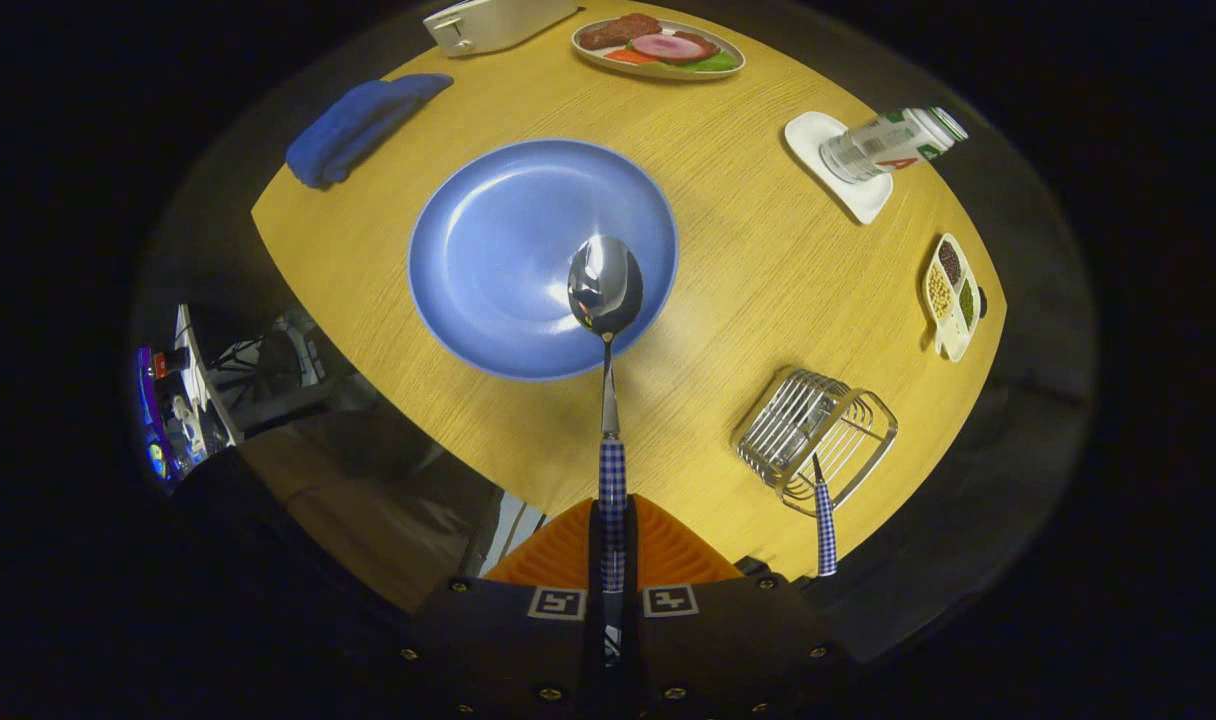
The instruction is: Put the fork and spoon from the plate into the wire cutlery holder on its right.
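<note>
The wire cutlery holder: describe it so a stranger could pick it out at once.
On the round wooden table, look right of the blue plate, ahead and right of the gripper shut on the spoon. The wire cutlery holder is the only bare-metal basket, with a checked handle sticking out.

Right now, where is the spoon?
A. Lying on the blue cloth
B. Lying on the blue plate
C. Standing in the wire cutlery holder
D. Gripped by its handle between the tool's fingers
D: the tool is shut on the spoon by its checked handle, the bowl held out over the blue plate, while another checked handle sticks out of the wire cutlery holder.
</note>
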`<state>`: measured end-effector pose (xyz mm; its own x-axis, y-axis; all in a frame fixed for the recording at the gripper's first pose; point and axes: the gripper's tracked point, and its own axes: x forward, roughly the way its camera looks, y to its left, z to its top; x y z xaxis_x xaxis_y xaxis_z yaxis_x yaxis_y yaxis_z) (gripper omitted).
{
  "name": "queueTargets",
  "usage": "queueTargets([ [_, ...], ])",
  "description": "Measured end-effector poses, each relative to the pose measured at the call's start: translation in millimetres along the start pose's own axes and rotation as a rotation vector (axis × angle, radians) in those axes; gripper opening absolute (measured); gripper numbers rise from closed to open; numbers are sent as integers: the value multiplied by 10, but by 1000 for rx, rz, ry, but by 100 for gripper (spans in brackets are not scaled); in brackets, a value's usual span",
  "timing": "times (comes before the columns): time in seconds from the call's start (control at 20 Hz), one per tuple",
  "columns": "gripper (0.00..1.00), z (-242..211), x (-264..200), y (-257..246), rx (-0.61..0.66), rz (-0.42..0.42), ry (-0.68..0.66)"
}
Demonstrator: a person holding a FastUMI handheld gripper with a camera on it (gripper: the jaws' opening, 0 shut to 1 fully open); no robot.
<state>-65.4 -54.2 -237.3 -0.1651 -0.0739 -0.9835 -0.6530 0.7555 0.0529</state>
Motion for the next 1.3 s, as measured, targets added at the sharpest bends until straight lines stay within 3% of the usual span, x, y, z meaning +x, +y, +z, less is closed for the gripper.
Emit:
queueTargets([
  [0.1,7,-140,-84,-199,14,-25,27],
  [0.85,6,-743,-219,-758,252,83,150],
  [1.3,6,-711,-41,-1018,401,133,220],
])
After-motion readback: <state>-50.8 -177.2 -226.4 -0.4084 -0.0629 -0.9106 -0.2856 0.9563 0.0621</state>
